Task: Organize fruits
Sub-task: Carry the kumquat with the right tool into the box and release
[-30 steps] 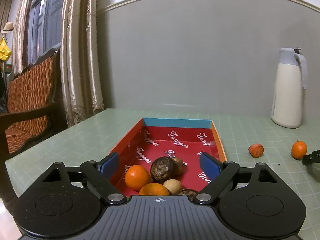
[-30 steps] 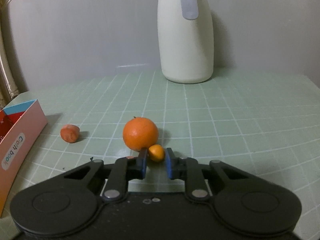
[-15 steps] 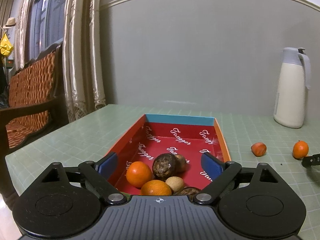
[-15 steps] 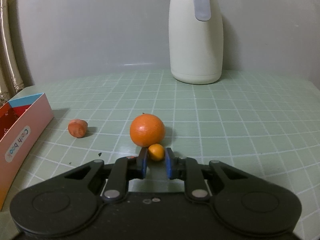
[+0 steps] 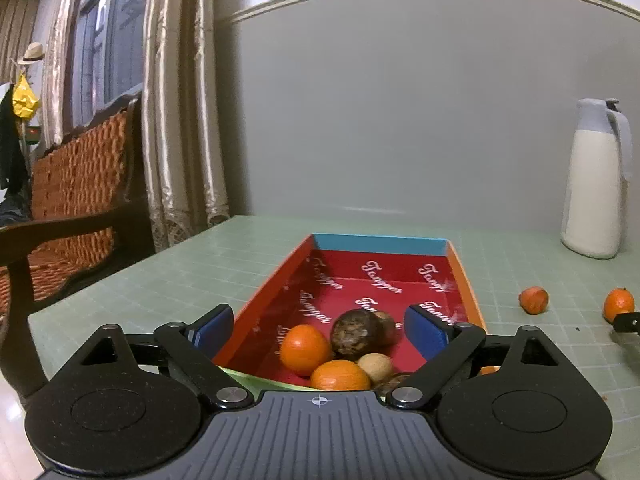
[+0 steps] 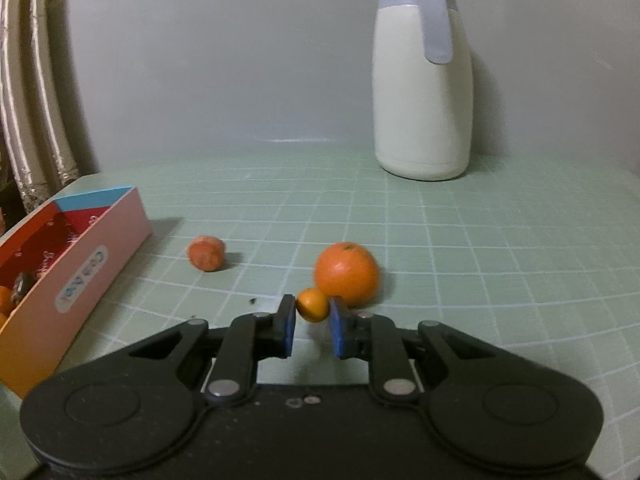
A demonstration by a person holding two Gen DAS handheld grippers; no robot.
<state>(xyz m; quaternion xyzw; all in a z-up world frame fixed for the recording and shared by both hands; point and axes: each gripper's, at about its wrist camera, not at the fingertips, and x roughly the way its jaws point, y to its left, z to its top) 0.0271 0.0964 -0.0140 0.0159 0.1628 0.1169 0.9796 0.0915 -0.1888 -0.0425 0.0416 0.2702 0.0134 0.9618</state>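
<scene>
The right gripper (image 6: 312, 322) is clamped on a small orange fruit (image 6: 312, 304), the blue pads pressing its two sides at the fingertips. Just beyond that fruit and a little to the right sits a larger orange (image 6: 346, 273) on the green gridded table (image 6: 500, 240); from this angle I cannot tell whether the two touch. Farther ahead and to the left lies a reddish-orange fruit (image 6: 206, 253), apart from both. Left of the tool stands the box (image 6: 92, 256) — pink outer wall, red inside, blue far end — with fruit just visible in its near corner. Well ahead to the right, a cream jug with a grey lid and handle (image 6: 420, 80) stands against the wall.

The left gripper (image 5: 320, 330) stands wide open with nothing pressed between its pads; its jaws have just been opening. It hangs over the near end of the red box (image 5: 466, 288), one finger on each side. Between and just beyond the fingers lies a cluster: two oranges (image 5: 305, 348), a dark brown round fruit (image 5: 356, 333), a pale tan one (image 5: 375, 366) and more partly hidden. Off to the right, the reddish fruit and the larger orange rest on the table.
</scene>
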